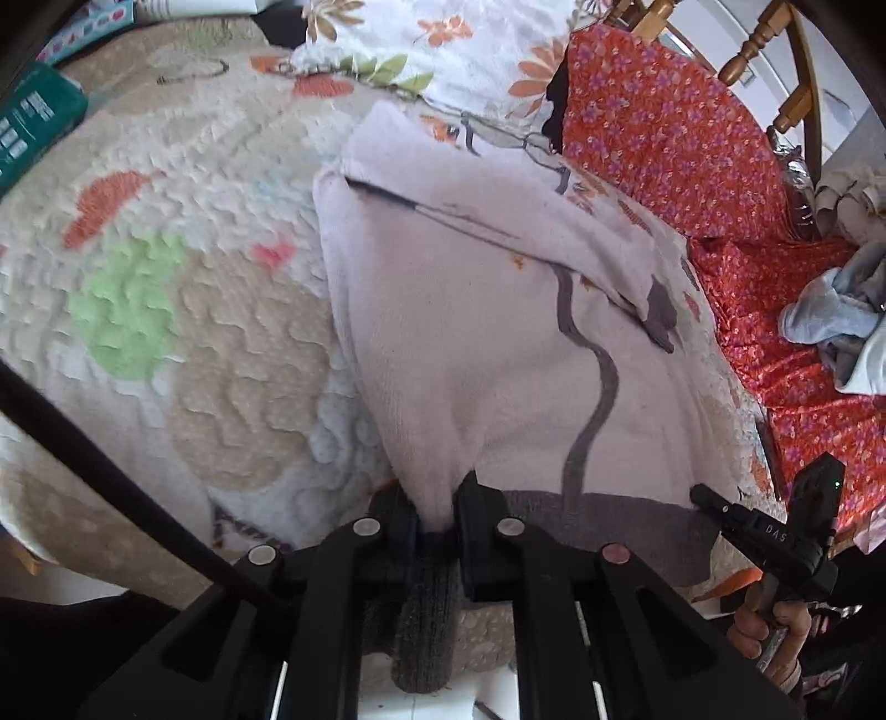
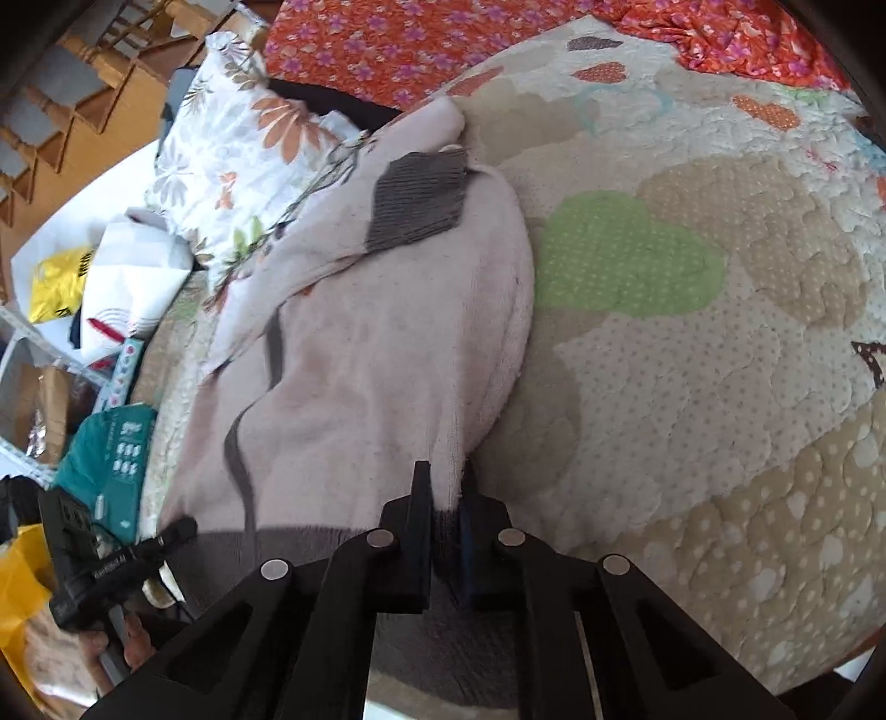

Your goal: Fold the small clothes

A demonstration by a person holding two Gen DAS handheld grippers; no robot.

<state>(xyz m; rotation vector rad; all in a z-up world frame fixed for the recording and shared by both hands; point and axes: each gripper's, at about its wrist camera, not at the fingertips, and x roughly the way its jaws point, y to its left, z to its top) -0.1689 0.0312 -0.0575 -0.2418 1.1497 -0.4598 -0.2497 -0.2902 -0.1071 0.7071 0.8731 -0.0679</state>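
A small pale pink sweater (image 1: 487, 343) with grey trim and a grey ribbed hem lies on the quilted bed cover (image 1: 166, 277). My left gripper (image 1: 437, 515) is shut on the hem at one bottom corner. My right gripper (image 2: 446, 498) is shut on the hem at the other bottom corner of the sweater (image 2: 354, 376). A sleeve with a grey ribbed cuff (image 2: 421, 199) is folded over the body. The right gripper also shows in the left wrist view (image 1: 714, 501), and the left one in the right wrist view (image 2: 177, 531).
A floral pillow (image 1: 443, 50) and red flowered fabric (image 1: 692, 138) lie beyond the sweater. A light blue garment (image 1: 836, 315) sits on the red fabric. A teal package (image 1: 33, 122) lies at the quilt's edge. Wooden chair legs (image 1: 786, 55) stand behind.
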